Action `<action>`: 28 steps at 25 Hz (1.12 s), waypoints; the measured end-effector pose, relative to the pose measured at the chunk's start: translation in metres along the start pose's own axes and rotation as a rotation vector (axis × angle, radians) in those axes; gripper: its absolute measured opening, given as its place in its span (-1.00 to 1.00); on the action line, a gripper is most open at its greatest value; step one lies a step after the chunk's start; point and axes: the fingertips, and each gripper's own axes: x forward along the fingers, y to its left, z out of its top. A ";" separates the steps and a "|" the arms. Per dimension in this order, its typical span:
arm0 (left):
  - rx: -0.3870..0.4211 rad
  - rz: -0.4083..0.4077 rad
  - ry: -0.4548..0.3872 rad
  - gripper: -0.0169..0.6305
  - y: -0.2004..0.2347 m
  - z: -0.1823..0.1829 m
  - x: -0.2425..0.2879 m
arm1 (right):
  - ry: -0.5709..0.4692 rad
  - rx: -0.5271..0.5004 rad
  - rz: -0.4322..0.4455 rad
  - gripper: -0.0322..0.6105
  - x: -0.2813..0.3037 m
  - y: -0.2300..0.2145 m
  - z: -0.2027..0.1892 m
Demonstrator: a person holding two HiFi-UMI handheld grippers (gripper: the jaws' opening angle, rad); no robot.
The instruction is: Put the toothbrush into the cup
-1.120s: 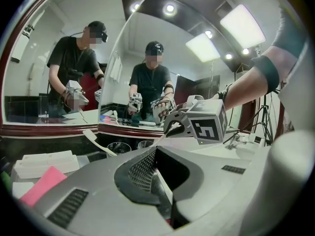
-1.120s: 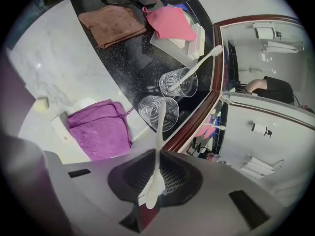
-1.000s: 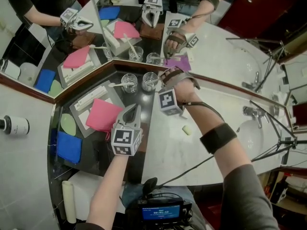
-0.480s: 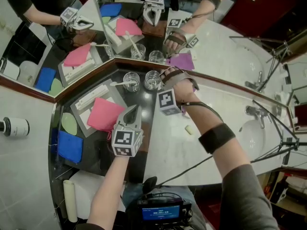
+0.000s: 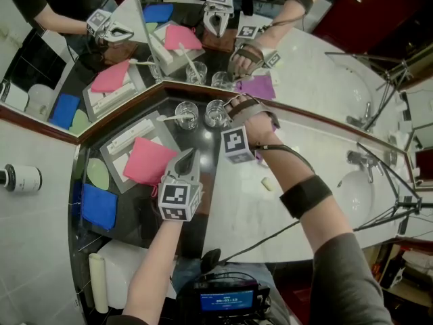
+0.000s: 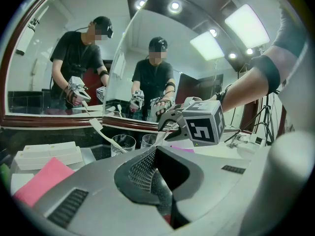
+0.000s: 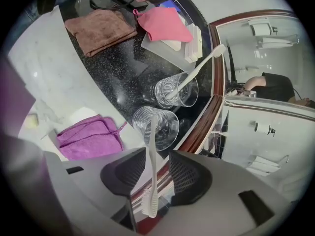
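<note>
Two clear glass cups stand by the mirror. The left cup [image 5: 184, 115] holds a white toothbrush [image 7: 202, 65] that leans out over its rim. Over the right cup [image 5: 215, 114] my right gripper [image 5: 228, 112] points steeply down. Its jaws have just been opening. A second white toothbrush [image 7: 150, 146] stands between them, bristle end up, its lower end inside that cup [image 7: 156, 125], and the pads no longer press on it. My left gripper [image 5: 189, 154] hovers shut and holds nothing, nearer me, over the black counter [image 5: 203, 202].
A pink cloth [image 5: 145, 161] lies on a white tray [image 5: 128, 141], with a green soap [image 5: 97, 175] and a blue cloth [image 5: 98, 206] to its left. A purple cloth [image 7: 91, 136] and a brown towel [image 7: 101, 28] lie nearby. Tap [image 5: 355, 158] at right.
Both hands stay almost where they were. The head view shows no clear shift of the cups or cloths.
</note>
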 end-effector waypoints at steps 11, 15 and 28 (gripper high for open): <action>0.046 0.031 -0.025 -0.95 -0.009 0.025 -0.029 | -0.029 0.116 -0.094 -0.49 -0.056 -0.025 -0.009; 0.069 0.050 -0.038 -0.95 -0.015 0.040 -0.050 | -0.049 0.229 -0.137 -0.57 -0.102 -0.038 -0.017; 0.149 0.063 -0.034 -0.95 -0.042 0.059 -0.119 | -0.216 0.947 -0.306 -0.84 -0.211 0.010 -0.067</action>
